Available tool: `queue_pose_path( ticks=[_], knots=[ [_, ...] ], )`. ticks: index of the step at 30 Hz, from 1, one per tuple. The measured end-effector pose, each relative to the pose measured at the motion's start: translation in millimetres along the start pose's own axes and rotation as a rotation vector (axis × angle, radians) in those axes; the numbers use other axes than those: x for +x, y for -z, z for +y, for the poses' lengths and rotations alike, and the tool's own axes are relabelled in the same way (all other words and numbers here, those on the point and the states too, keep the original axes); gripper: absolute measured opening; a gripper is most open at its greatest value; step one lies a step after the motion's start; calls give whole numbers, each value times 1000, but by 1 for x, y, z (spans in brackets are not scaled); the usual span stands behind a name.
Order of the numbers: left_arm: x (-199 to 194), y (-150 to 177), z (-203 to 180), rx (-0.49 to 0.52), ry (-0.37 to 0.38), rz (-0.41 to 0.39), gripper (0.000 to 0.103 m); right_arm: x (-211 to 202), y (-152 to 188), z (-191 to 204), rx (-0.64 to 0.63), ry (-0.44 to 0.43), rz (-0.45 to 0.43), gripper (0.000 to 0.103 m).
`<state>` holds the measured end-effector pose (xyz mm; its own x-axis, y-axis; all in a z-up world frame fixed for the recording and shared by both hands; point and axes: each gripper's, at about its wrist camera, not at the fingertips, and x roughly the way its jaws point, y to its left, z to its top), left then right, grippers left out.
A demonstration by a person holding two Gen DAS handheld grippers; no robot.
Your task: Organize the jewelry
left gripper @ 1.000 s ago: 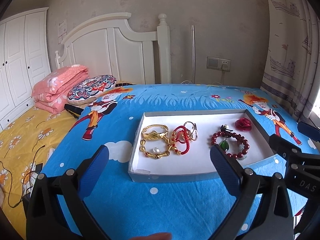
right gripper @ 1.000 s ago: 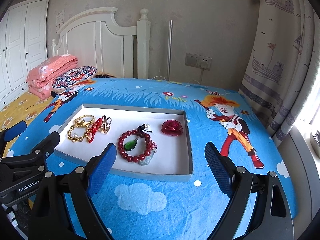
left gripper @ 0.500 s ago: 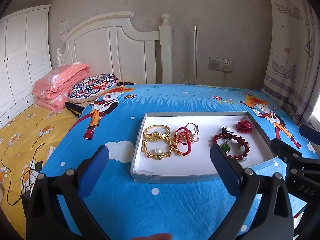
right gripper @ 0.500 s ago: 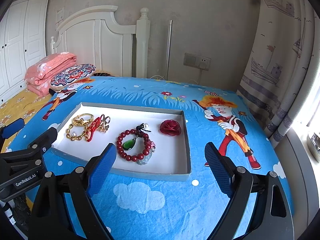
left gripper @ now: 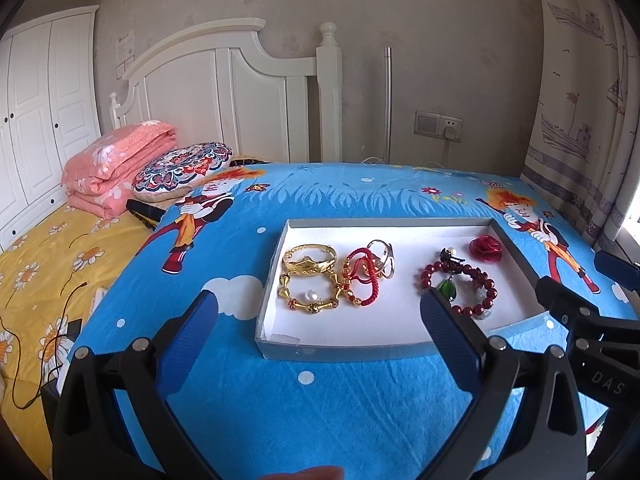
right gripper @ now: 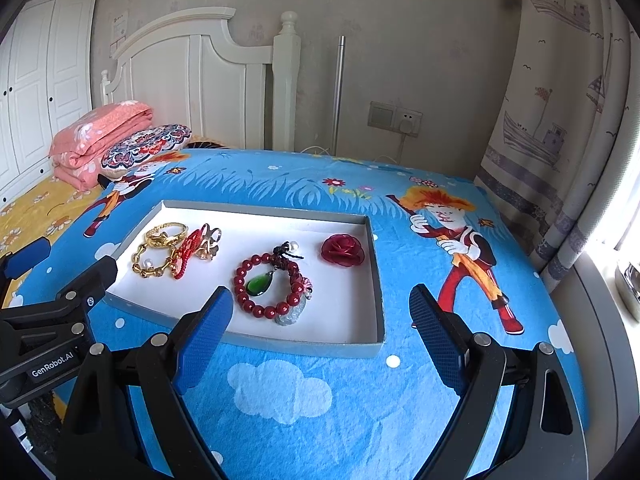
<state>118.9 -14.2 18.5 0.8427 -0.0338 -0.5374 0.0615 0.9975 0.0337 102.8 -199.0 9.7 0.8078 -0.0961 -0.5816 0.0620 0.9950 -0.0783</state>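
Two grippers hover over the blue cartoon blanket (left gripper: 320, 400) on the bed, both short of the shallow white tray (left gripper: 340, 350) — the left gripper (left gripper: 318, 330) spread wide and empty, the right gripper (right gripper: 320, 322) likewise spread with nothing between its fingers. Inside the tray, toward its left end, lie a gold bangle (left gripper: 308, 262) and a gold bead chain (left gripper: 310, 294) touching each other, with red cord bracelets (left gripper: 362, 276) and a silver ring (left gripper: 383, 256) tangled just beside them. Nearer the tray's right end sits a dark red bead bracelet (right gripper: 272, 282) with a green pendant (right gripper: 259, 283) inside its loop — and beyond it, apart, a red rose ornament (right gripper: 343, 250)
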Motion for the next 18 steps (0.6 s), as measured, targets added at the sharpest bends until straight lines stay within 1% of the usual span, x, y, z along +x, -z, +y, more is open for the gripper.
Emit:
queue_pose_path(
  ticks=[18],
  knots=[
    [2, 3, 0, -7, 0, 11, 98, 2, 2, 2, -3, -9, 10, 84]
  ],
)
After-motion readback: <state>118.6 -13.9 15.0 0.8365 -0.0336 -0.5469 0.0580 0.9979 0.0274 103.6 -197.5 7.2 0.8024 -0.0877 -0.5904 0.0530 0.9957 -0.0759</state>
